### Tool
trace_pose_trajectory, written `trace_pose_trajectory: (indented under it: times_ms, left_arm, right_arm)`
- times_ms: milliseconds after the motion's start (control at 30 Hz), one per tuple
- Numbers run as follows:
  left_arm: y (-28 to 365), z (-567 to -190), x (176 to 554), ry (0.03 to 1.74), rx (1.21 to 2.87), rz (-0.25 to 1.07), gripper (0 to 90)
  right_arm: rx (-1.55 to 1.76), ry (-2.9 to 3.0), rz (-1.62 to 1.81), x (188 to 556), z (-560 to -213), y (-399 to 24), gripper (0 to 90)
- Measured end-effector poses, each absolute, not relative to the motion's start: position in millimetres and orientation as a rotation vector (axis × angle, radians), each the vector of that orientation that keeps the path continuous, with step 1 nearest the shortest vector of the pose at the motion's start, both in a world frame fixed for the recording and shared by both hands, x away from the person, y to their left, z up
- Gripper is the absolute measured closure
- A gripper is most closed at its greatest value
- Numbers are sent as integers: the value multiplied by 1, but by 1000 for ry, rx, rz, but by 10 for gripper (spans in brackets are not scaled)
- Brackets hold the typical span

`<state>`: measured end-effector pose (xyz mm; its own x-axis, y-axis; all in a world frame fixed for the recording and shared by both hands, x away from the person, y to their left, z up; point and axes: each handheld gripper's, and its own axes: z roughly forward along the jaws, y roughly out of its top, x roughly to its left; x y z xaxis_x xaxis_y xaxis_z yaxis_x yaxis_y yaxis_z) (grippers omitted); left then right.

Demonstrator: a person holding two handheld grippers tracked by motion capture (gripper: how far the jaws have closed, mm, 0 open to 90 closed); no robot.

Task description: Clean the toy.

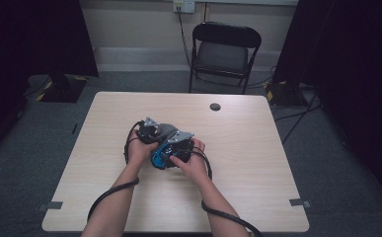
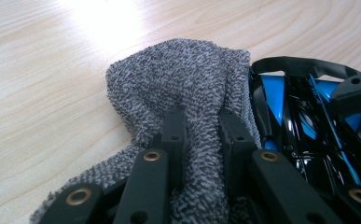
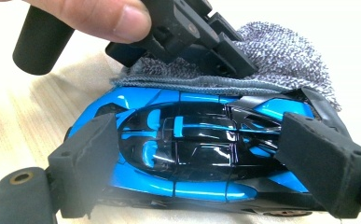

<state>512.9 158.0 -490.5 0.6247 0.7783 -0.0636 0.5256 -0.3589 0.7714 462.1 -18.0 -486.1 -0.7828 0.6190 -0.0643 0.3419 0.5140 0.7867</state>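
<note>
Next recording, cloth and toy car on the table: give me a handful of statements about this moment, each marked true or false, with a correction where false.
1. The left gripper has its jaws pinched on the grey cloth. True.
2. The toy car is red and white. False: it is blue and black.
3. The right gripper holds the toy car between its pads, one at each end. True.
4. The cloth lies far from the car, at the table's corner. False: it sits right against the car, near the middle of the table.
5. A folding chair stands beyond the table's far edge. True.
</note>
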Motion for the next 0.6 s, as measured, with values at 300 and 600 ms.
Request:
trace_pose_trajectory:
  times_ms: [300, 600]
  left_arm:
    - [160, -490, 512, 1004, 2058, 401, 753]
    - [167, -490, 508, 999, 2055, 378, 753]
  right_arm:
    - [796, 2423, 1150, 462, -486, -18, 121]
    - [794, 2427, 1147, 463, -486, -18, 122]
